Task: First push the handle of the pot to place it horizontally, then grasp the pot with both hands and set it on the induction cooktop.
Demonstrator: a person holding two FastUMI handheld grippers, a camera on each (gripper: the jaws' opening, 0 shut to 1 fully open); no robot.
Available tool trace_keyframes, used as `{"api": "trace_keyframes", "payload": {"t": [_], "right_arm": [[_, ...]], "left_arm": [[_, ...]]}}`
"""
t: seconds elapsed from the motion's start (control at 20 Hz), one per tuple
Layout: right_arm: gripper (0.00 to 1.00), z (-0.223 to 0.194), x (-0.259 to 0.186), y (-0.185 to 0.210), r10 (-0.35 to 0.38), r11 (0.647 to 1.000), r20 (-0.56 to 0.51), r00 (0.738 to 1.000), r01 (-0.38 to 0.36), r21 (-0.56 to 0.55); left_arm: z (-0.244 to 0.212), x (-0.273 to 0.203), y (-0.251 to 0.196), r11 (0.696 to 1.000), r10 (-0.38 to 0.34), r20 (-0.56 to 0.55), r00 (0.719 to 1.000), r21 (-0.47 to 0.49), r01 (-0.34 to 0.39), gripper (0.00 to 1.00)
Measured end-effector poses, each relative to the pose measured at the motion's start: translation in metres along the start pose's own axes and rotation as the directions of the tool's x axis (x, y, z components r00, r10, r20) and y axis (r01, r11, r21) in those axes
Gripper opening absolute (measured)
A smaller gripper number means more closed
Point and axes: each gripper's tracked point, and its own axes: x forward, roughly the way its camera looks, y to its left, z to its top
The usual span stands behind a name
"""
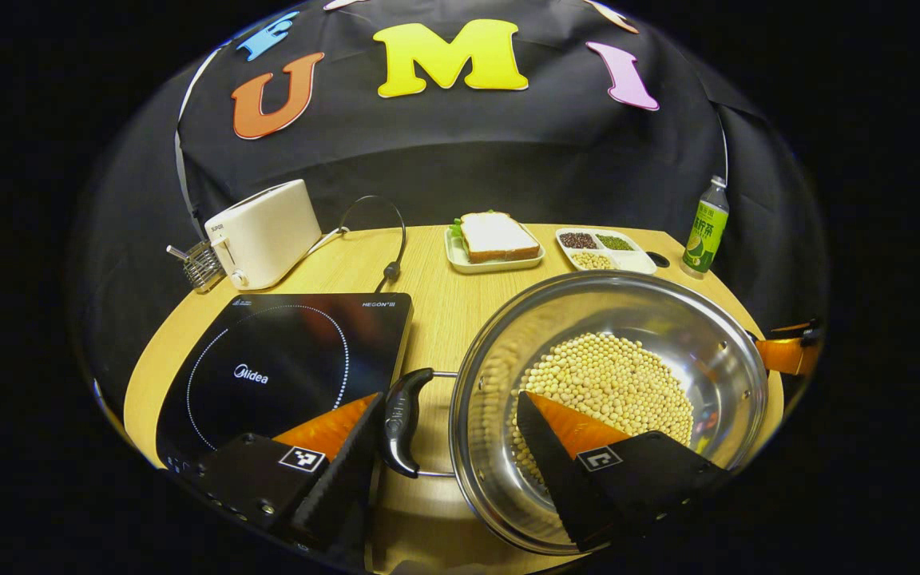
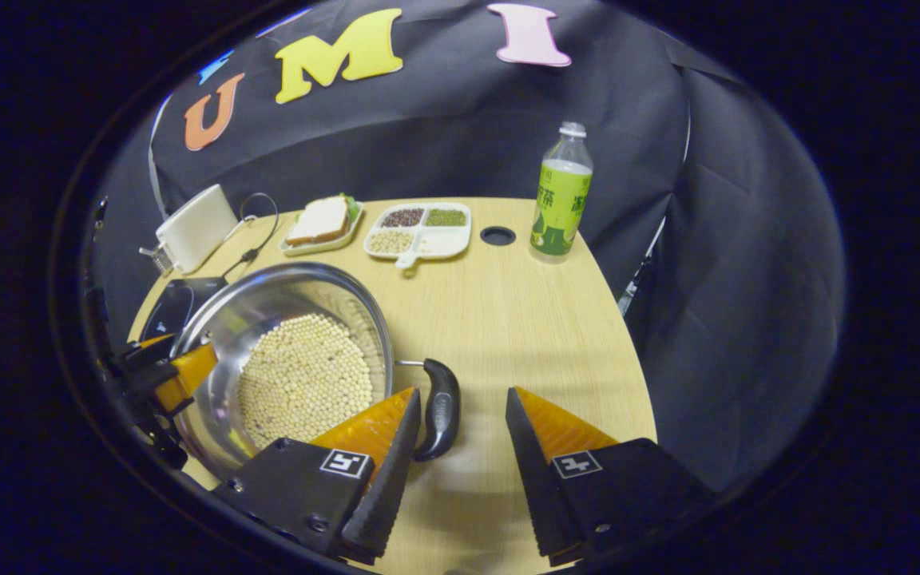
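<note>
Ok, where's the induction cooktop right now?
In the left gripper view, the induction cooktop lies flat on the wooden table, left of the pot of beans and in front of the white toaster.

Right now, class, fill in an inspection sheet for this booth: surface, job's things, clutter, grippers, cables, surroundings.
Surface: round wooden table, with a grommet hole.
Job's things: steel pot holding soybeans, not on the induction cooktop beside it; left pot handle, right pot handle.
Clutter: toaster, sandwich plate, divided bean tray, green bottle.
Grippers: left gripper open, straddling handle and rim; right gripper open around the handle.
Cables: toaster cord.
Surroundings: black cloth wall.
</note>
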Motion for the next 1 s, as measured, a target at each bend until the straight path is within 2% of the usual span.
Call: {"api": "trace_keyframes", "payload": {"t": [0.05, 0.25, 0.35, 0.4, 0.5, 0.8, 0.85, 0.9, 1.0], "right_arm": [[0.7, 0.006, 0.0, 0.009, 0.027, 0.999, 0.024, 0.999, -0.027, 0.022], [0.71, 0.013, 0.004, 0.008, -0.008, 1.0, 0.031, 0.999, 0.008, -0.013], [0.72, 0.022, -0.002, 0.023, 0.056, 0.998, 0.061, 0.997, -0.058, 0.021], [0.76, 0.019, 0.002, 0.024, 0.056, 0.998, 0.053, 0.997, -0.058, 0.026], [0.97, -0.001, 0.01, 0.029, 0.066, 0.998, -0.012, 0.998, -0.066, 0.025], [0.96, -0.021, 0.031, 0.043, 0.068, 0.997, -0.084, 0.994, -0.064, 0.041], [0.96, -0.022, 0.033, 0.038, 0.038, 0.999, -0.084, 0.996, -0.034, 0.039], [0.85, -0.023, 0.035, 0.031, 0.015, 0.999, -0.082, 0.997, -0.012, 0.04], [0.67, -0.025, 0.033, 0.033, 0.01, 0.999, -0.099, 0.995, -0.006, 0.04]], "left_arm": [[-0.001, 0.0, 0.0, 1.0, -0.001, -0.002, 1.0, 0.002, 0.001, 0.98], [0.0, 0.001, 0.0, 1.0, -0.005, 0.001, 1.0, -0.001, 0.005, 0.98], [-0.001, 0.001, 0.0, 1.0, -0.006, 0.001, 1.0, -0.003, 0.006, 0.98], [0.0, 0.001, 0.0, 1.0, -0.008, 0.003, 1.0, -0.002, 0.008, 0.98], [0.0, 0.002, 0.0, 1.0, -0.012, 0.003, 1.0, -0.003, 0.012, 0.98], [0.0, 0.002, 0.0, 1.0, -0.011, 0.001, 1.0, -0.001, 0.011, 0.98], [0.0, 0.003, 0.002, 1.0, -0.006, 0.001, 1.0, 0.001, 0.006, 0.98], [-0.001, 0.004, 0.005, 1.0, 0.006, -0.003, 1.0, 0.005, -0.006, 0.97], [-0.003, 0.005, 0.013, 1.0, 0.029, -0.01, 1.0, 0.008, -0.029, 0.85]]}}
